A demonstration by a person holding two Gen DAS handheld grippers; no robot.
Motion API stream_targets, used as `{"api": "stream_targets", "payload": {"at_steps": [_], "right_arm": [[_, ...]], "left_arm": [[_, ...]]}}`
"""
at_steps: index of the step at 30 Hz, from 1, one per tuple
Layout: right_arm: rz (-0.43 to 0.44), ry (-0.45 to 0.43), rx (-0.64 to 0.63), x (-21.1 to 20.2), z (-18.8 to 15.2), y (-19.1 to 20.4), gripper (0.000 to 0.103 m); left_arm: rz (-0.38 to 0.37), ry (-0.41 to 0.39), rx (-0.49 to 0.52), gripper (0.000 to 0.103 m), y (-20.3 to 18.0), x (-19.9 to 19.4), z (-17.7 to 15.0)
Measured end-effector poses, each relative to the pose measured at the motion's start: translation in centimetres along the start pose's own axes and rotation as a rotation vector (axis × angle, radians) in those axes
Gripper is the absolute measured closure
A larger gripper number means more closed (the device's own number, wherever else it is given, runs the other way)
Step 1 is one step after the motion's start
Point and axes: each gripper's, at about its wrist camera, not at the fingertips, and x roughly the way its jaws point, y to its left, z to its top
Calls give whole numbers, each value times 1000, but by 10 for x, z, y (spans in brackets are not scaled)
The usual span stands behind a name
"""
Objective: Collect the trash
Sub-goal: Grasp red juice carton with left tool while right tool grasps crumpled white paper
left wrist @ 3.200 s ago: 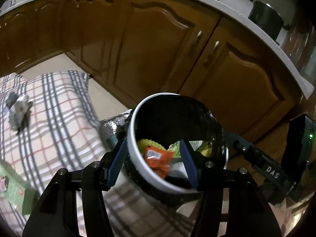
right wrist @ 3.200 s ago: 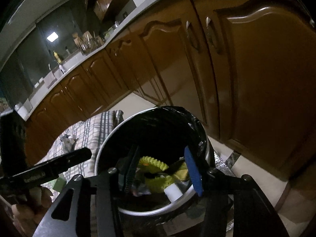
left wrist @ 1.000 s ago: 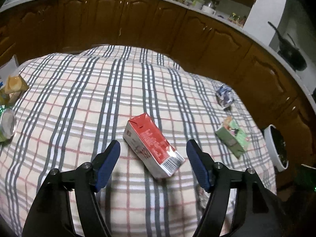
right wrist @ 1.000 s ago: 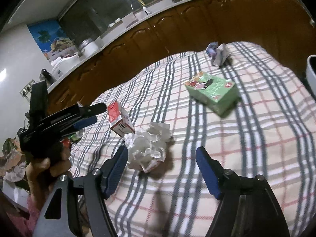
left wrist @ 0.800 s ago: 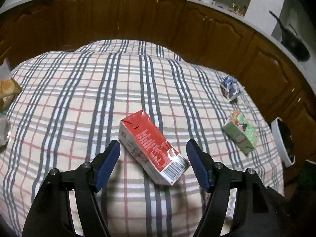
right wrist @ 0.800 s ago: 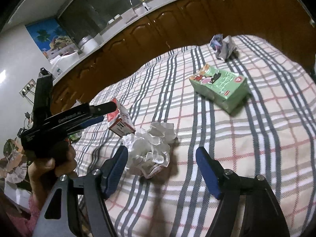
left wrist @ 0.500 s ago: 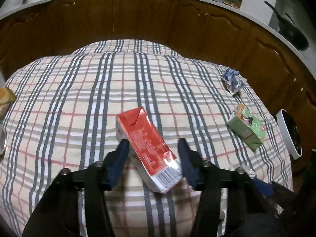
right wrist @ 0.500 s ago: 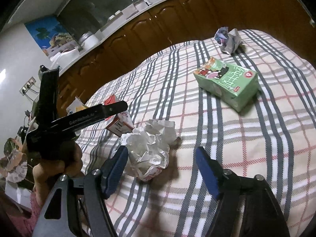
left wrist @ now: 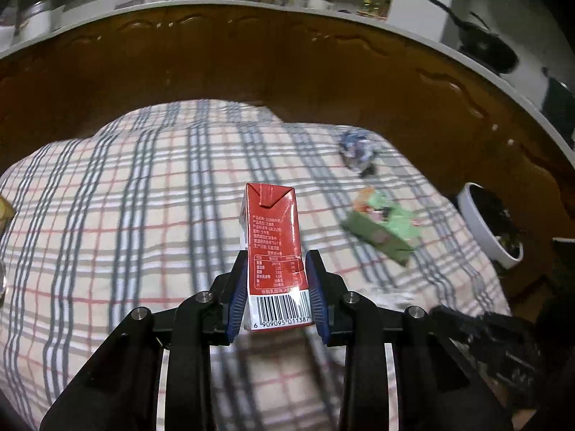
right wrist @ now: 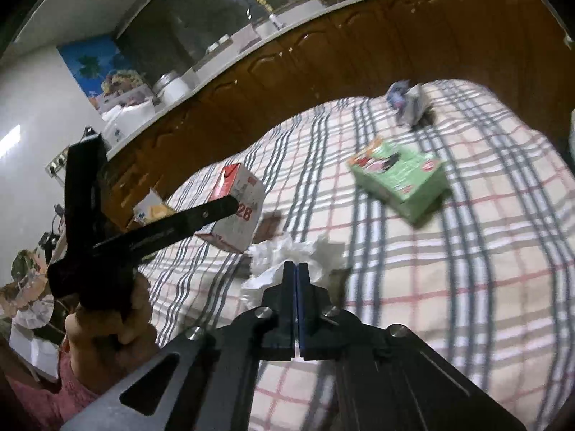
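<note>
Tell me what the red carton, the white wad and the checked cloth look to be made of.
Red carton: coated paperboard, going by the folded top flap, printed barcode and slight gloss. White wad: crumpled tissue or thin paper, matte with soft irregular creases; which one is unclear. Checked cloth: woven fabric, matte, draping loosely over the surface edges.

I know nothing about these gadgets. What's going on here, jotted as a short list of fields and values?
Setting: plaid checked tablecloth, brown wooden cabinets behind
Left gripper: jaws closing on the red drink carton, blue pads at its sides
Right gripper: shut, crumpled white paper ball at its tips; grip unclear
Still lying on cloth: green drink carton, crumpled blue-and-silver wrapper
Bin: white-rimmed bin with black liner, past the cloth's far edge
</note>
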Motion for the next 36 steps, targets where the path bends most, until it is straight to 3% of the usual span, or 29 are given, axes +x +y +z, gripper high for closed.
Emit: {"api": "stream_targets", "payload": {"at_steps": [3,6,8,10,11,17,18,19,21,22,30,33,35,36], "right_arm": [[-16,-19,18,-13,1,-10,103],[4,-6,78,-16,2,-23,93],[9,9,86,-10,2,-22,79],[27,14,85,-5,1,-18,42],[39,15,82,-1,1,-15,40],[44,80,42,39,2,3,41],[51,93,35,44,1,4,55],[60,102,33,48,-1,5,77],[53,87,24,44,-1,6,83],[48,75,16,40,0,7,102],[5,-29,41,-16,11,-18,102],[24,0,67,-14,12,-25,93],[44,27,44,-5,10,-19,81],[60,40,32,-1,10,-15,69]], "left_arm": [[-32,-10,17,74,-13,-4,2],[-44,-20,16,74,-17,-8,4],[-40,-30,15,74,-15,-13,5],[-32,-38,12,74,-11,-17,6],[-26,-41,8,74,-8,-19,7],[-2,-39,-31,74,13,-20,7],[-1,-35,-34,74,14,-19,7],[-3,-32,-37,74,14,-19,6],[-11,-27,-38,74,13,-17,6],[-15,-26,-35,74,11,-16,5],[-76,-29,9,74,-21,-12,11],[-82,-43,7,74,-22,-17,16],[-72,-51,8,74,-19,-21,17],[-63,-54,3,74,-14,-23,18]]}}
